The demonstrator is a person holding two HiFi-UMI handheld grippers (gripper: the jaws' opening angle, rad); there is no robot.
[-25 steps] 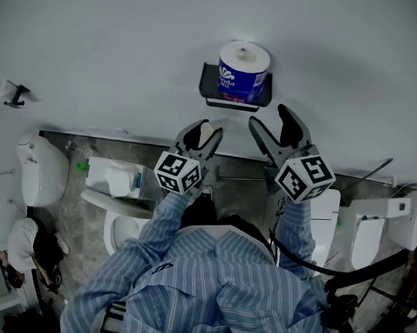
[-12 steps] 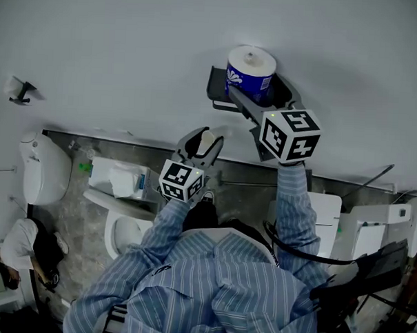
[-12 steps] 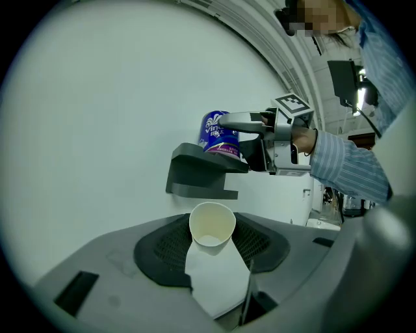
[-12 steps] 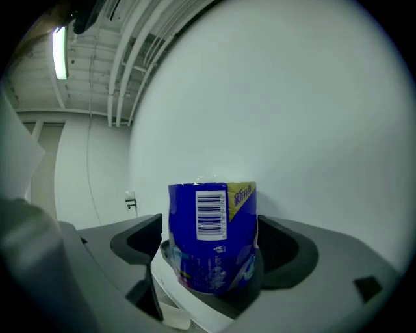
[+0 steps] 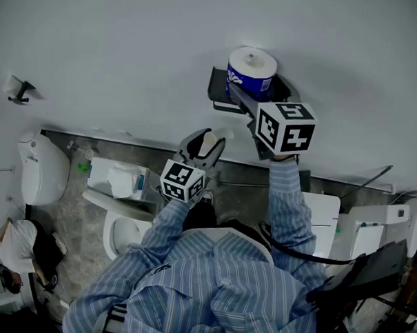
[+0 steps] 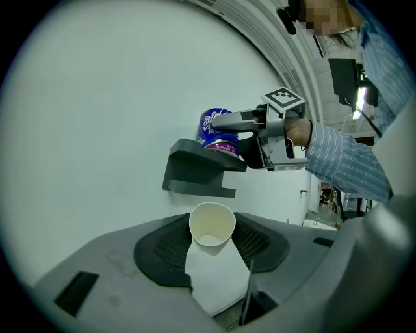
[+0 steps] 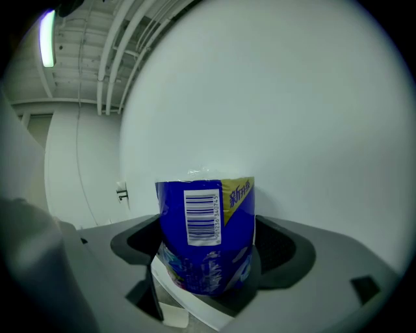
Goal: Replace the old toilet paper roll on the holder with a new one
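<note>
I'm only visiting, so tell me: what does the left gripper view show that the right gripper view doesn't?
Only the left gripper view: an empty cardboard tube with a paper scrap, gripped between the left gripper's fingers; the dark wall holder; the right gripper and a striped sleeve. Only the right gripper view: the wrapper's barcode, close up. Both: the blue wrapped roll and the white wall. The right gripper's fingers have just been opening and stand either side of that roll.

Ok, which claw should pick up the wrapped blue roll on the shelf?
Right: the right claw, just opened, straddles the wrapped roll on the shelf. The left claw holds the empty cardboard tube.
</note>
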